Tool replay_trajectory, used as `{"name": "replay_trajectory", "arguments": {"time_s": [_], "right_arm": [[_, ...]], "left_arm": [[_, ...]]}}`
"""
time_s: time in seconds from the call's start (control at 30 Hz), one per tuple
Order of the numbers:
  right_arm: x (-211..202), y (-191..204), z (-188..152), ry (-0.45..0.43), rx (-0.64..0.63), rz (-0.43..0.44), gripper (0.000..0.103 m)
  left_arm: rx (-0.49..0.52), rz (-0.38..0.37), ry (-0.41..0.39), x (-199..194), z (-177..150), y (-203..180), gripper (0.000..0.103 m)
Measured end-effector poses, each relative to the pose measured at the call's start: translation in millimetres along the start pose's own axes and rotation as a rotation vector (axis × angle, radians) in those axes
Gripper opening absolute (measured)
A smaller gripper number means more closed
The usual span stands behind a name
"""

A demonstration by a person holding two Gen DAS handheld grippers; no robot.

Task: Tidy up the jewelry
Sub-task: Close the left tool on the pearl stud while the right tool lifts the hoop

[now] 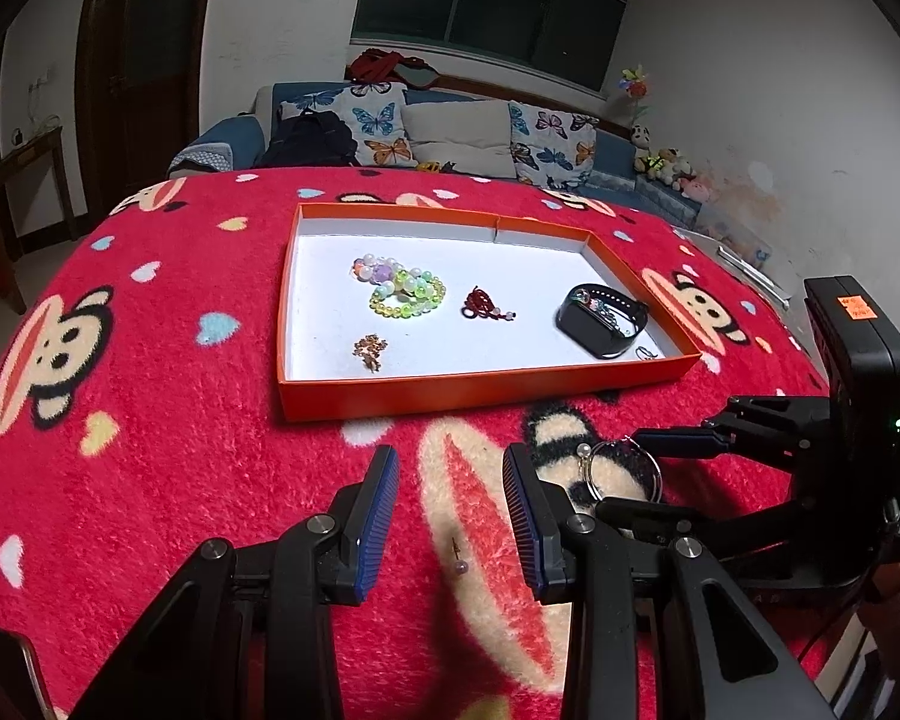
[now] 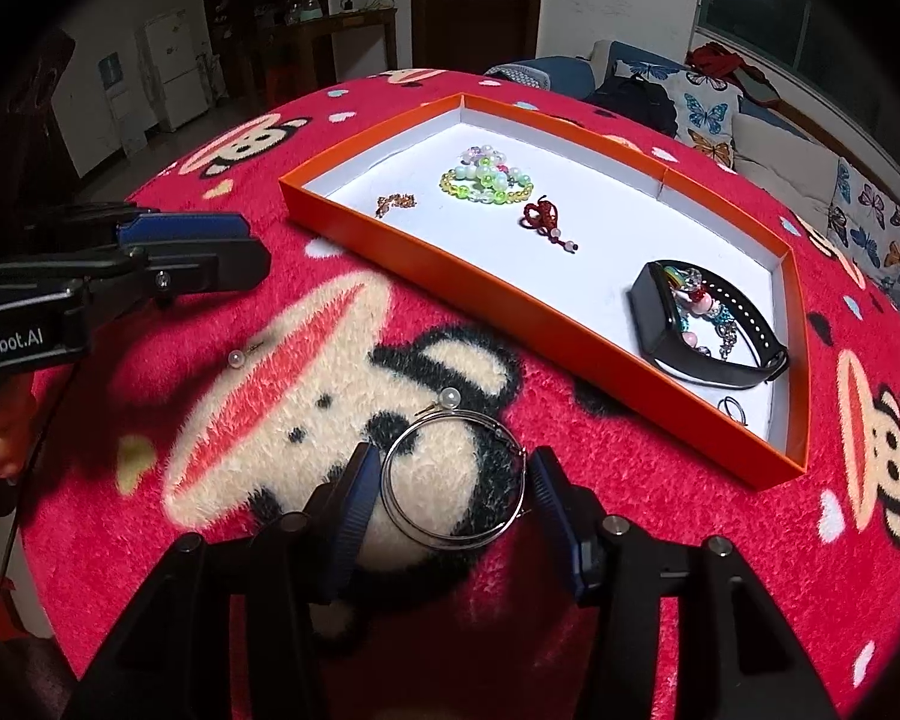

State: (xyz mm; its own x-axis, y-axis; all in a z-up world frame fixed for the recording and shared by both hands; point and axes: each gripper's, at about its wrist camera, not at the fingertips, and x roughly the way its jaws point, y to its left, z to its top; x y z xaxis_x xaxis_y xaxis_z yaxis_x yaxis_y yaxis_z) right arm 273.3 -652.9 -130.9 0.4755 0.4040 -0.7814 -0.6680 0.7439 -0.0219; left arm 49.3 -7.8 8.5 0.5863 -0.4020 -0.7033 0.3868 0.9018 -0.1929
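Note:
Silver hoop earrings [image 2: 386, 483] lie on the red monkey blanket [image 2: 630, 480] between the blue pads of my right gripper [image 2: 453, 480], which is shut on their rim from both sides. A pearl stud [image 2: 450, 399] rests just beyond the hoops. In the left wrist view the right gripper [image 1: 621, 471] comes in from the right around the hoops [image 1: 659, 474]. My left gripper [image 1: 453, 495] stands open over the blanket, holding nothing, with a second pearl stud [image 1: 461, 564] lying below its jaws. From the right wrist, the left gripper [image 2: 252, 246] sits at the far left.
An orange tray [image 1: 486, 387] [image 2: 510, 294] with a white floor holds bead bracelets [image 2: 489, 180], a red knotted charm [image 2: 540, 216], a gold chain piece [image 2: 396, 202], a black watch band [image 2: 708, 324] and small rings [image 2: 733, 408]. A sofa [image 1: 462, 132] stands behind the table.

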Motion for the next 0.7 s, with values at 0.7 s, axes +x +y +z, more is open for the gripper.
{"name": "replay_trajectory", "arguments": {"time_s": [0.7], "right_arm": [[-27,-22,-16,-0.057,0.107,0.002,0.055]], "left_arm": [[0.079,-0.118,0.047,23,3,-35,0.038]]}}
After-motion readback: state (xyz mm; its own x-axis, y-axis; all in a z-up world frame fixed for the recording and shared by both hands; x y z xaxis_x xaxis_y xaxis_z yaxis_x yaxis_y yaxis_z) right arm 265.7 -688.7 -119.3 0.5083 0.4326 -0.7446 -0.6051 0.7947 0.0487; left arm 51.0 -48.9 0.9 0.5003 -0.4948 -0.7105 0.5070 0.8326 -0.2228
